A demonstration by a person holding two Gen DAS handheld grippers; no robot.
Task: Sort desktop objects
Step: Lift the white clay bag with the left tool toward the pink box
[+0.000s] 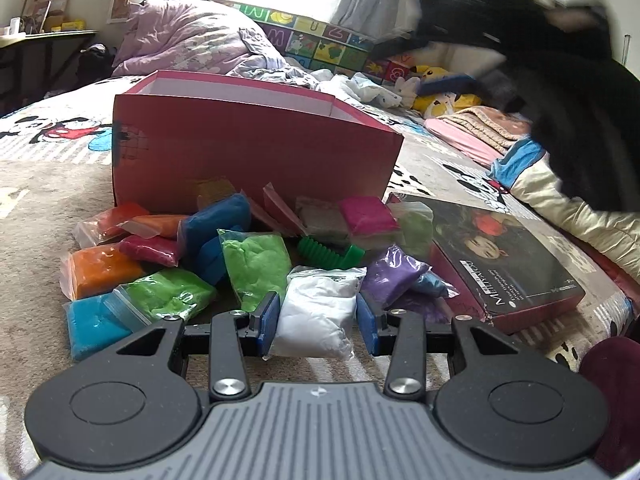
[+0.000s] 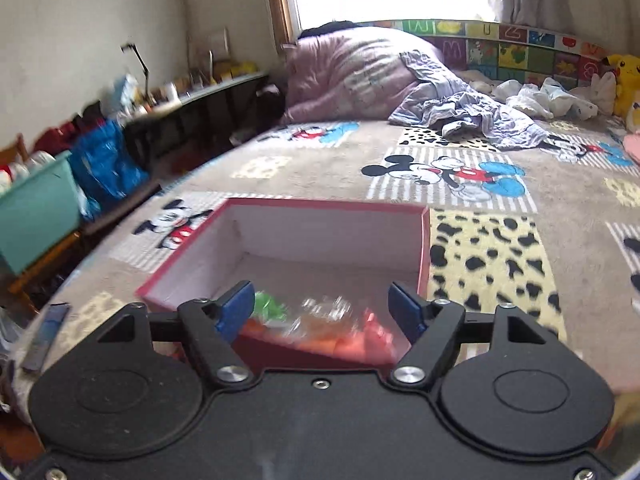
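Observation:
Several small bags of coloured clay lie in a heap (image 1: pixel 224 256) on the patterned bed cover, in front of an open red box (image 1: pixel 256 152). My left gripper (image 1: pixel 318 320) is low at the heap's near edge, its blue pads shut on a white clay bag (image 1: pixel 316 308). In the right wrist view my right gripper (image 2: pixel 324 308) hangs open over the near end of the red box (image 2: pixel 320 232). Below its jaws, apart from the pads, a blurred clear bag with orange and green clay (image 2: pixel 320 328) lies inside the box. The rest of the box floor is bare.
A dark boxed book (image 1: pixel 504 256) lies right of the heap, and a green ribbed plastic tool (image 1: pixel 324 254) sits among the bags. A black sleeve (image 1: pixel 560 100) crosses the upper right. Bedding (image 2: pixel 360 76), clothes and plush toys (image 1: pixel 440 92) lie farther back; the bed's edge is at the left (image 2: pixel 120 232).

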